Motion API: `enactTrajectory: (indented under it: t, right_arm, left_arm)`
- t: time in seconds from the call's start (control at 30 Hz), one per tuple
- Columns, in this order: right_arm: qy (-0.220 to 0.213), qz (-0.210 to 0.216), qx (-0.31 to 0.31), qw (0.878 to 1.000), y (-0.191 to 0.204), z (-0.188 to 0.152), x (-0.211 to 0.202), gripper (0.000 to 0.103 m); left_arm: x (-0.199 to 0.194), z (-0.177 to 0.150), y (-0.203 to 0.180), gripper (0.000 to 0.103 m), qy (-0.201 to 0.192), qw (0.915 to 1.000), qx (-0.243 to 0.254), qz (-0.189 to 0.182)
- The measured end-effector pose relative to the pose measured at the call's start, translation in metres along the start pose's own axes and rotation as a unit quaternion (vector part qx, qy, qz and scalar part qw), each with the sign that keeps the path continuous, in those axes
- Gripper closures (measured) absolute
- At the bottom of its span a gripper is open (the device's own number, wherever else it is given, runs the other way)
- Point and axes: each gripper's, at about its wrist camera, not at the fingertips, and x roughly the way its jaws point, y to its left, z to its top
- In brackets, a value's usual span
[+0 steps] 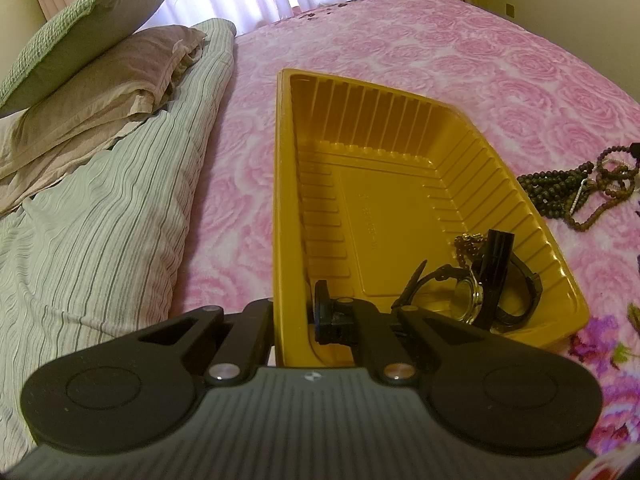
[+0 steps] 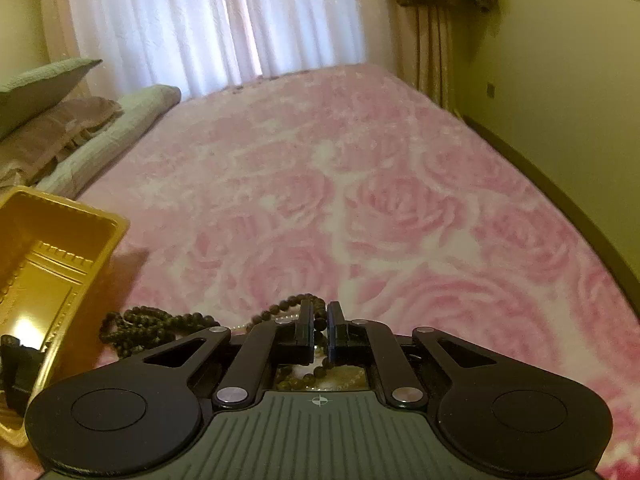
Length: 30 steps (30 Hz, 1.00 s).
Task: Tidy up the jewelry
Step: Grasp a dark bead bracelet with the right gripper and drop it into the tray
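A yellow plastic tray (image 1: 452, 148) lies on the pink bed. My left gripper (image 1: 290, 320) is shut on the tray's near left wall, one finger outside and one inside. A dark wristwatch (image 1: 480, 292) and a small brown bead chain (image 1: 466, 242) lie in the tray's near right corner. A heap of dark bead necklaces (image 1: 576, 192) lies on the bed right of the tray. In the right wrist view my right gripper (image 2: 320, 322) is shut on a strand of these bead necklaces (image 2: 156, 326), with beads between and under the fingers. The tray (image 2: 108, 236) shows at the left.
Striped and plain pillows (image 1: 100, 200) are stacked left of the tray. The pink rose bedspread (image 2: 360, 200) stretches ahead to white curtains (image 2: 220, 20). A wall (image 2: 560, 100) runs along the bed's right side.
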Motion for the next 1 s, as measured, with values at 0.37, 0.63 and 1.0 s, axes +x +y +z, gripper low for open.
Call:
enactTrajectory:
  t: [0.37, 0.63, 1.0]
  right_arm:
    - [-0.048, 0.000, -0.047, 0.998, 0.012, 0.015, -0.040, 0.097]
    - [-0.058, 0.026, -0.066, 0.996, 0.033, 0.025, -0.050, 0.097]
    - [-0.060, 0.086, -0.103, 0.989, 0.081, 0.034, -0.051, 0.097]
  left_arm:
    - [0.001, 0.000, -0.001, 0.100, -0.001, 1.0000, 0.000, 0.000]
    - [-0.003, 0.001, 0.000, 0.100, -0.004, 1.0000, -0.001, -0.002]
    - [-0.003, 0.000, 0.000, 0.100, -0.005, 1.0000, -0.003, -0.004]
